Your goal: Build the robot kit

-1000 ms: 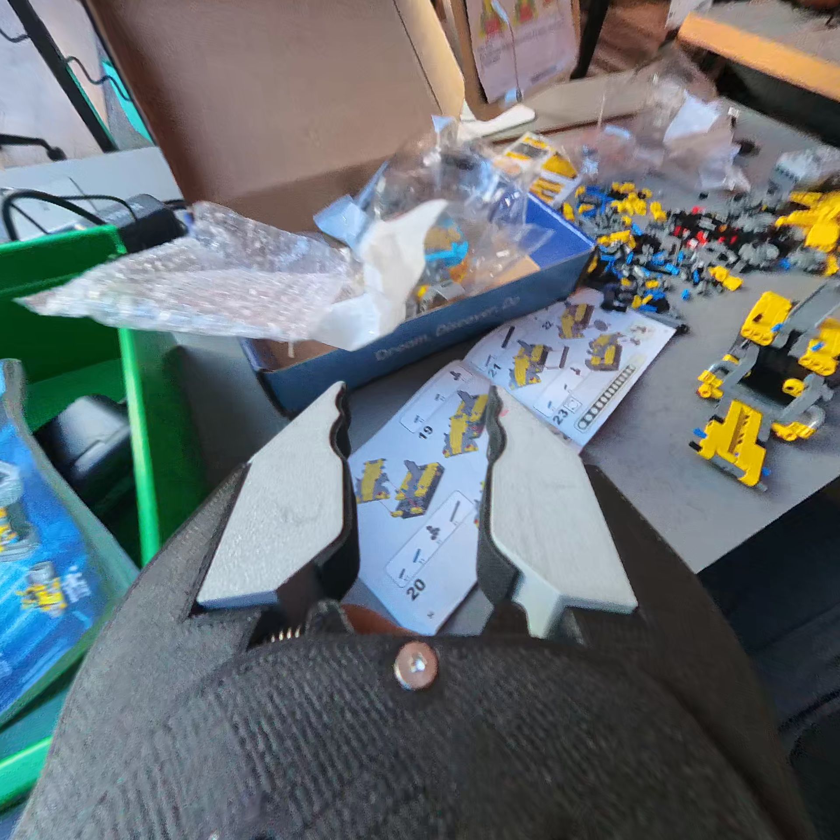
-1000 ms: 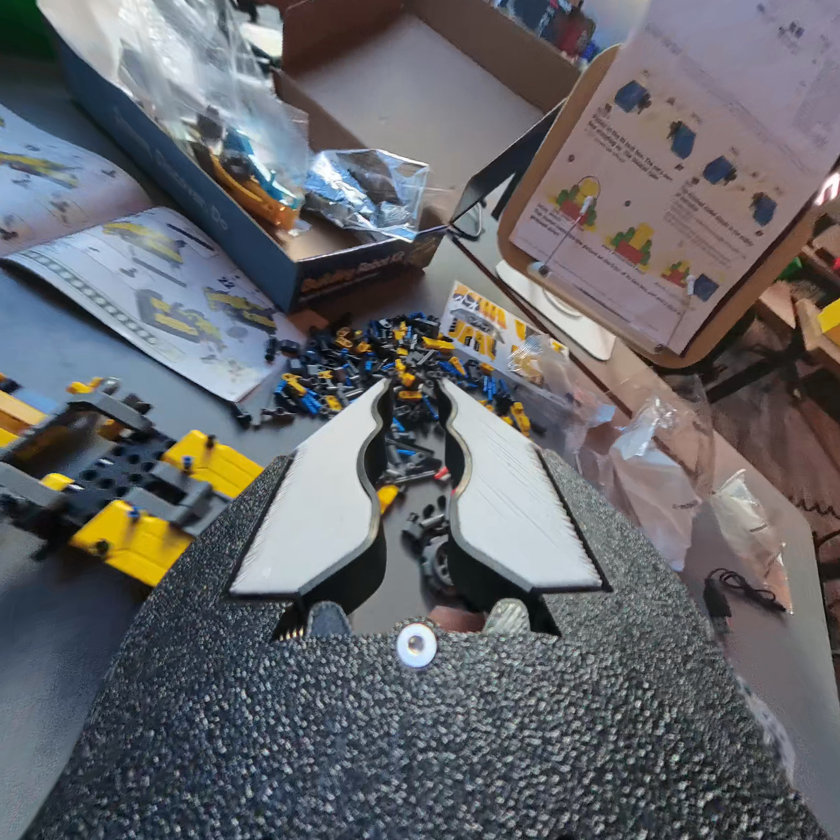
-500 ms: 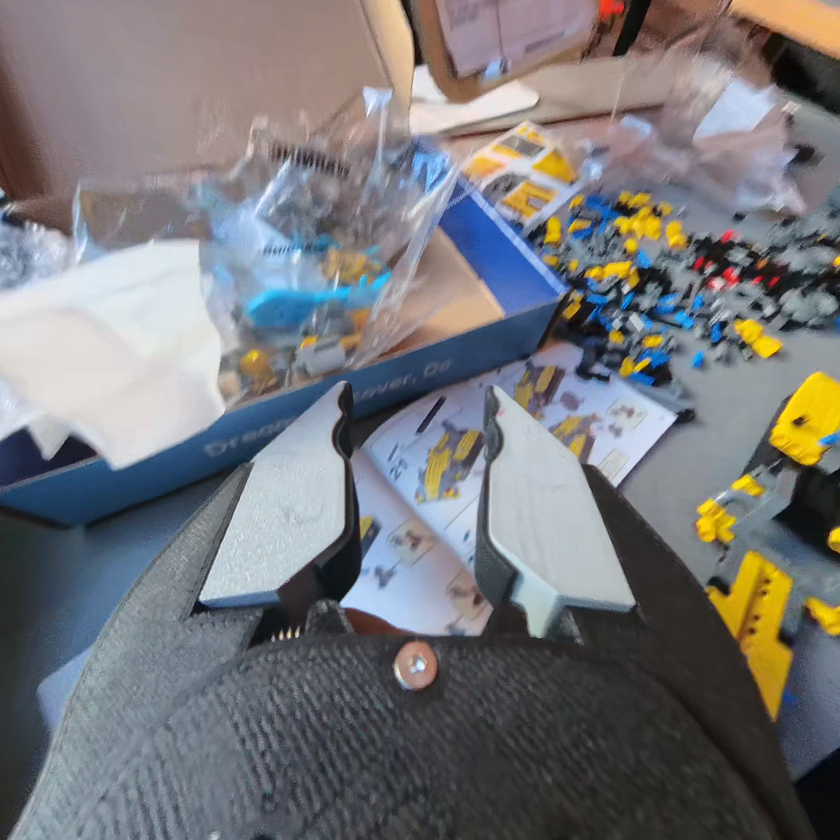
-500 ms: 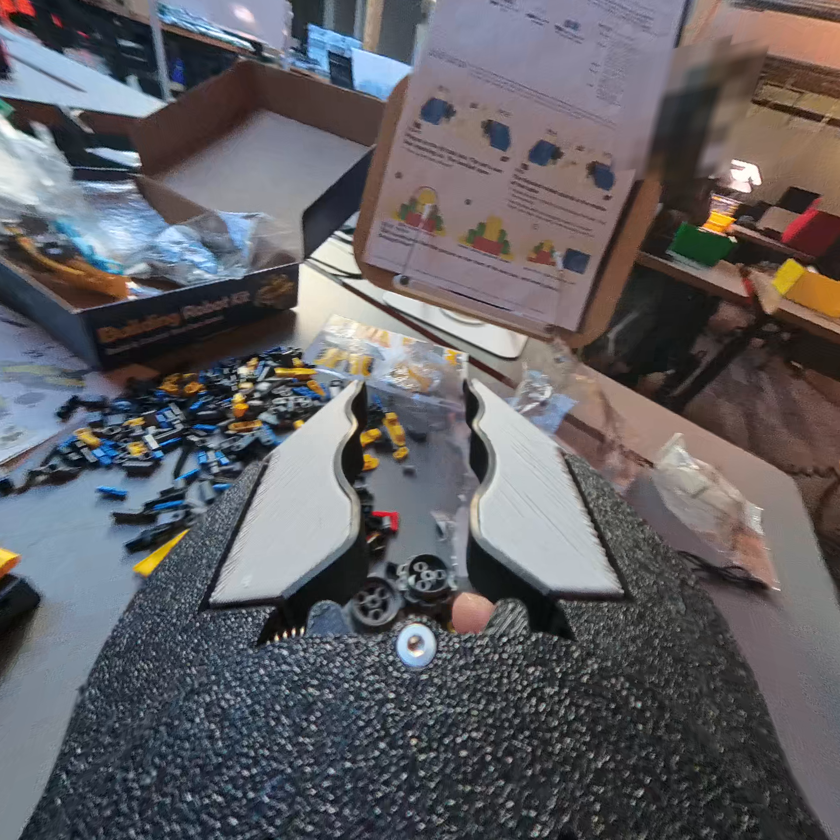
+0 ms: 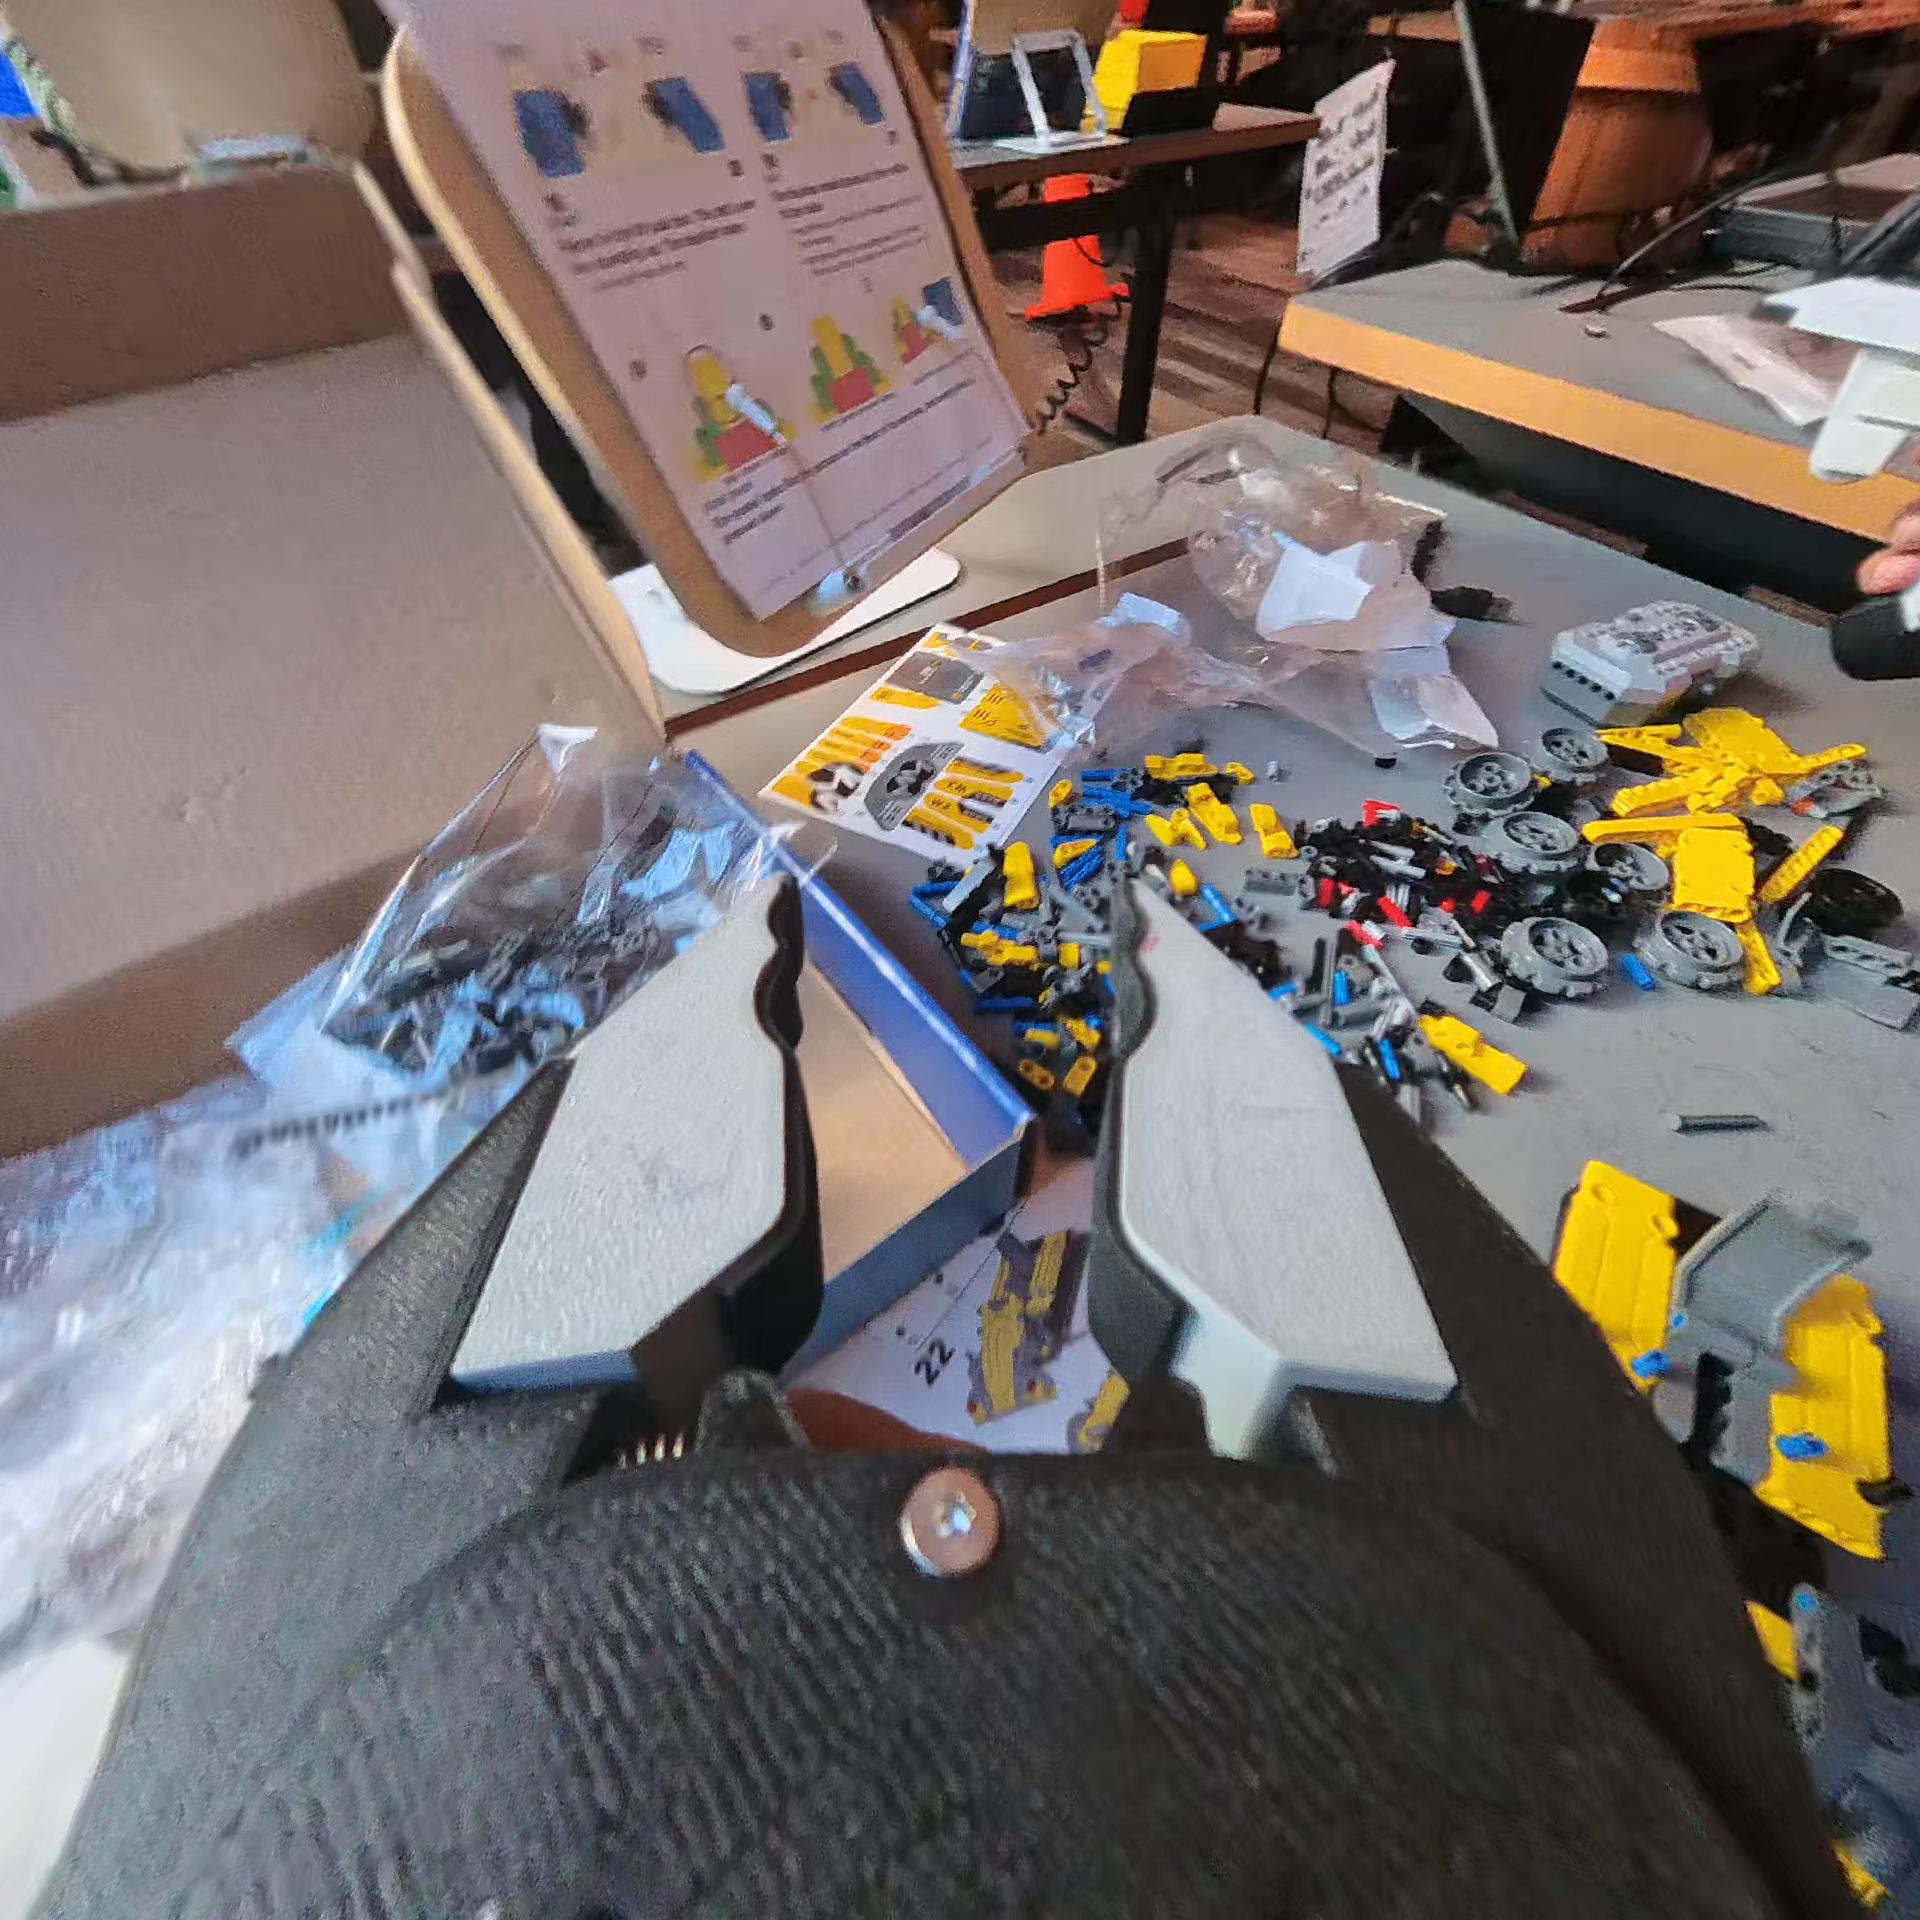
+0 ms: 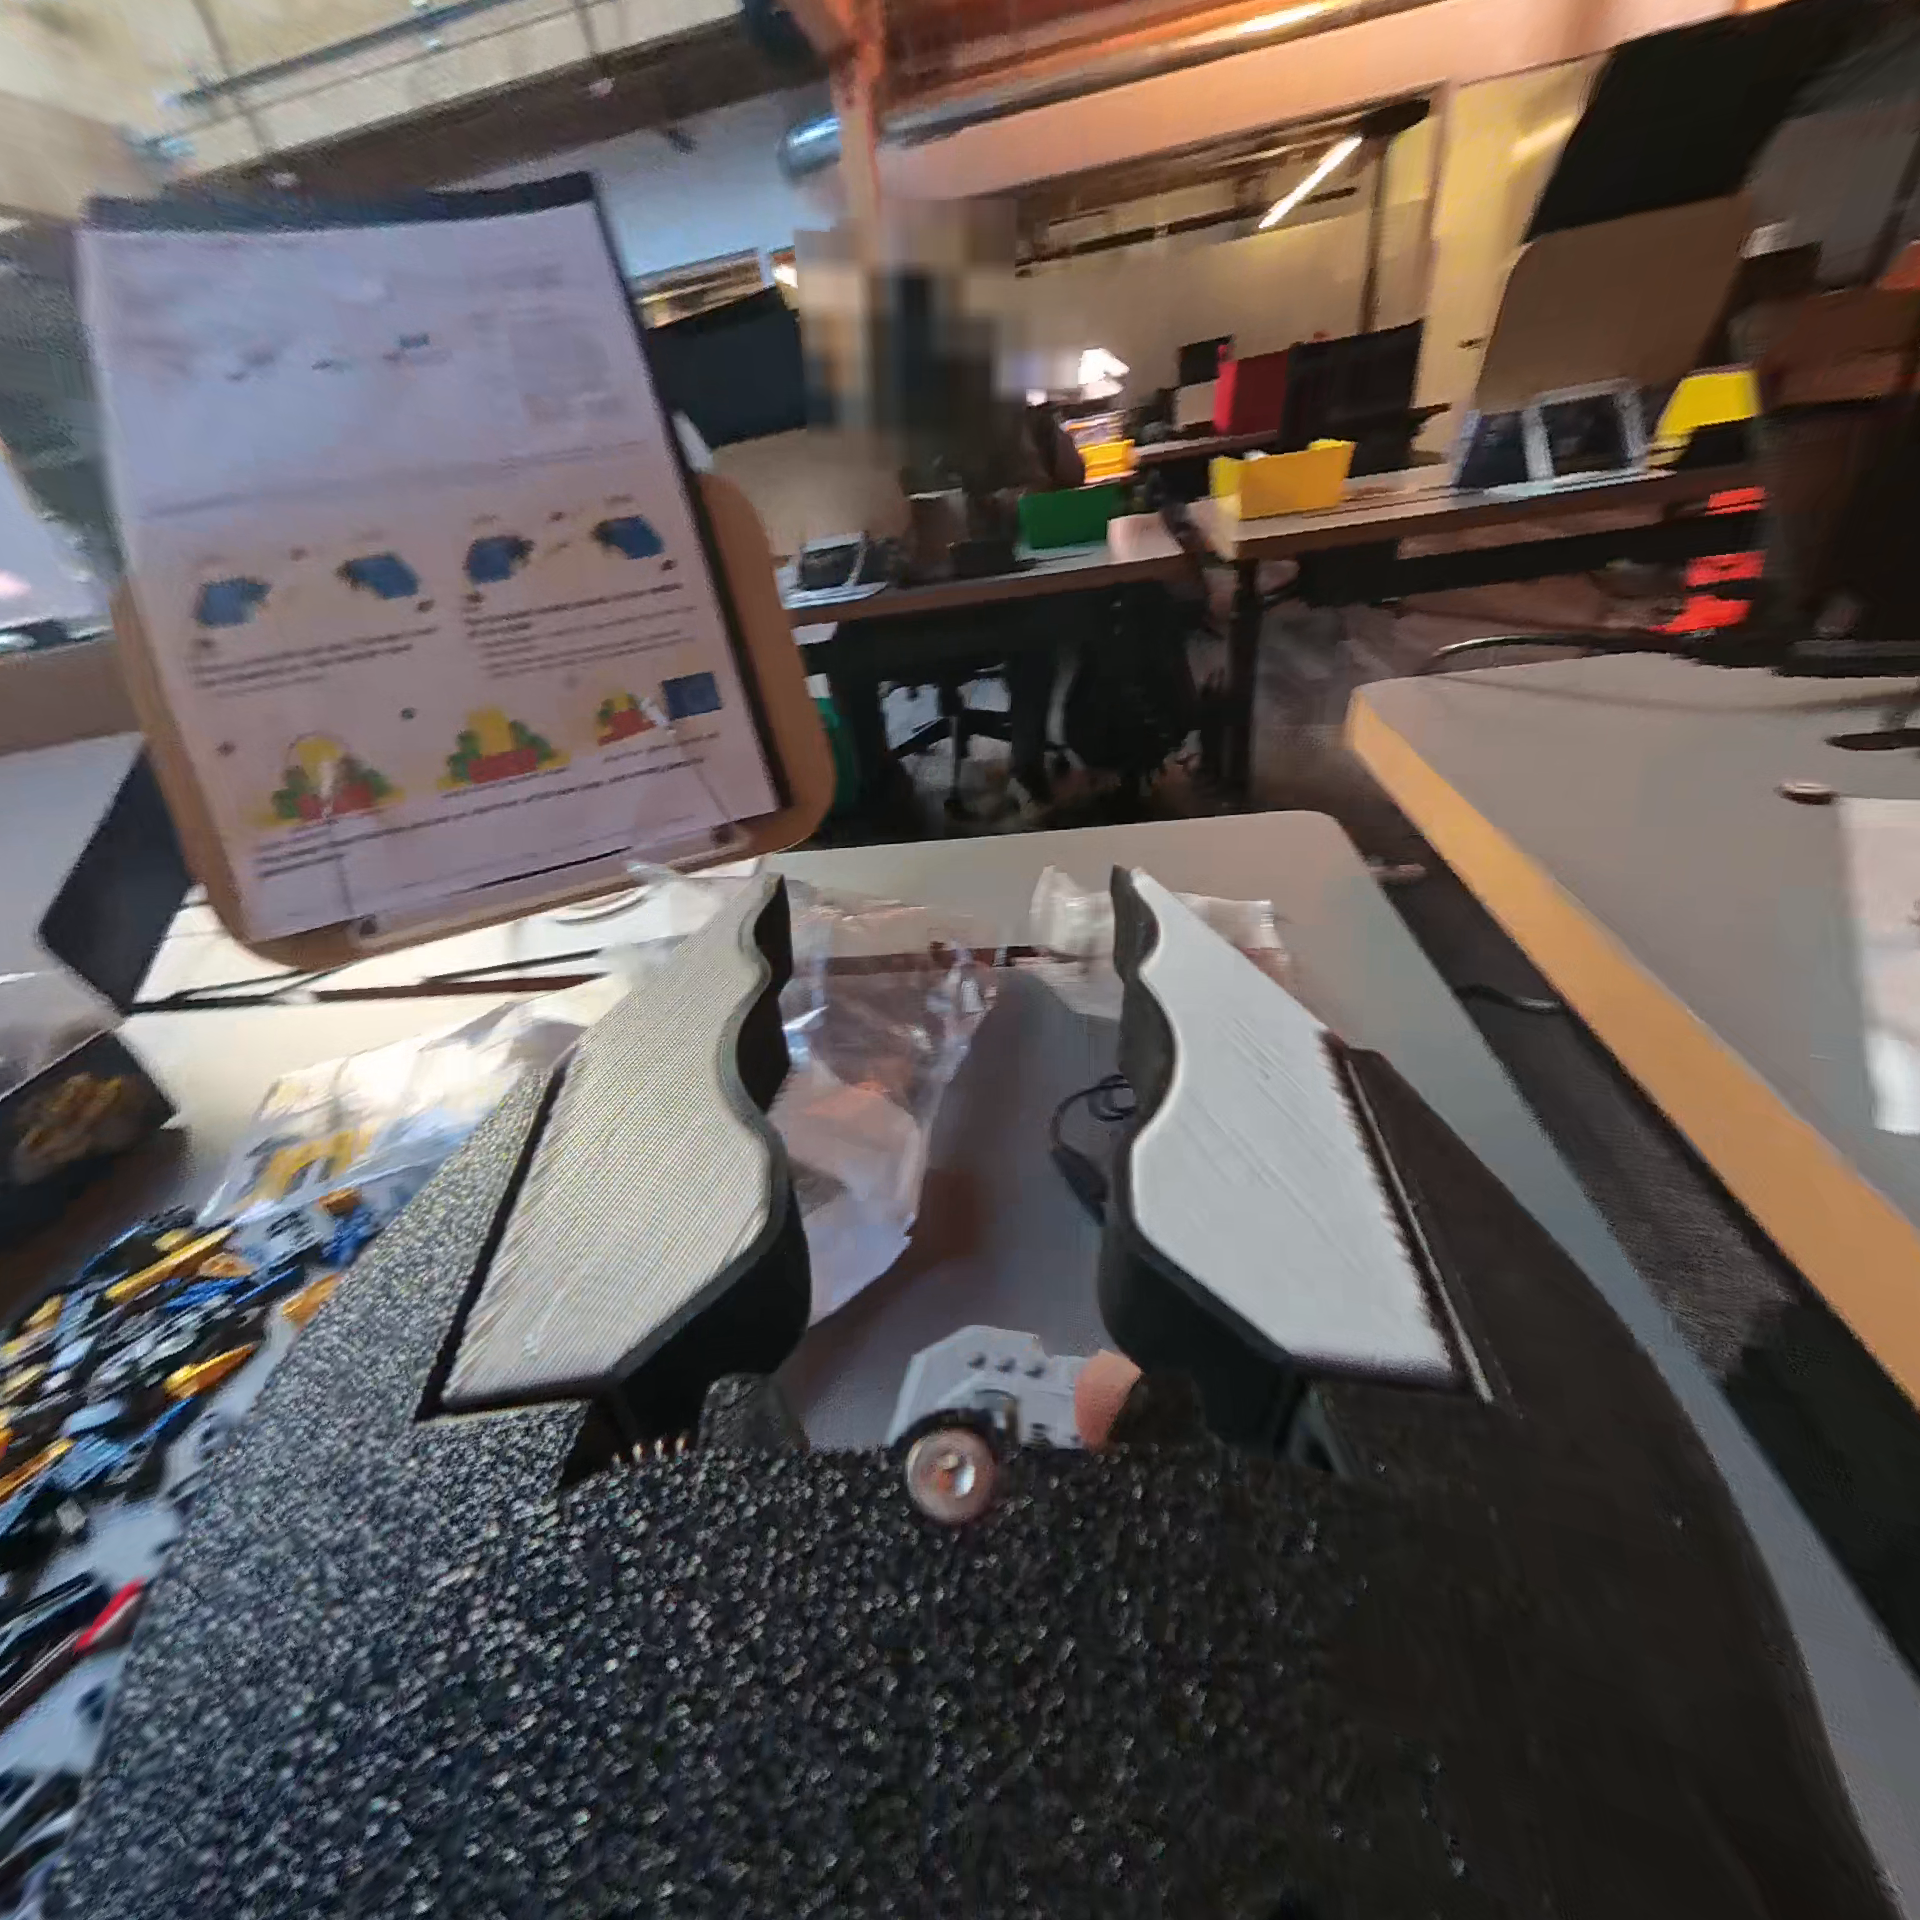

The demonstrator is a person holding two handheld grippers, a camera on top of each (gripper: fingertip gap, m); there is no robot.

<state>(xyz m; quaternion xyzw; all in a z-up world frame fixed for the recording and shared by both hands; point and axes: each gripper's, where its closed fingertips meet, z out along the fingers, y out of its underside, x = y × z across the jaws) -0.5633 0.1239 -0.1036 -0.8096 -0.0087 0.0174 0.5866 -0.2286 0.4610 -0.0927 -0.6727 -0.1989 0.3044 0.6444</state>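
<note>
My left gripper (image 5: 951, 914) is open and empty, held above the corner of a blue cardboard box (image 5: 914, 1023) and the near edge of a pile of small yellow, blue, black and grey building pieces (image 5: 1299, 914). A clear bag of dark pieces (image 5: 499, 956) lies in the box to its left. My right gripper (image 6: 945, 914) is open and empty, above empty clear plastic bags (image 6: 883, 1081) on the grey table (image 6: 1247, 862). A light grey block with studs (image 6: 987, 1382) lies just below its fingers. The pile of pieces (image 6: 125, 1330) shows at its lower left.
A sheet of picture instructions on a wooden stand (image 5: 748, 312) stands behind the box; it also shows in the right wrist view (image 6: 416, 582). A half-built yellow and grey model (image 5: 1766, 1371), an instruction booklet (image 5: 987, 1340), a sticker sheet (image 5: 914, 769) and grey wheels (image 5: 1548, 883) lie on the table. Other tables stand beyond. The gap from one gripper's tips to the other's is roughly 50 cm.
Both grippers swung to the right. The left view went from the booklet and green bin to the box corner and pile. The right gripper opened wider and went from the pile to the plastic bags.
</note>
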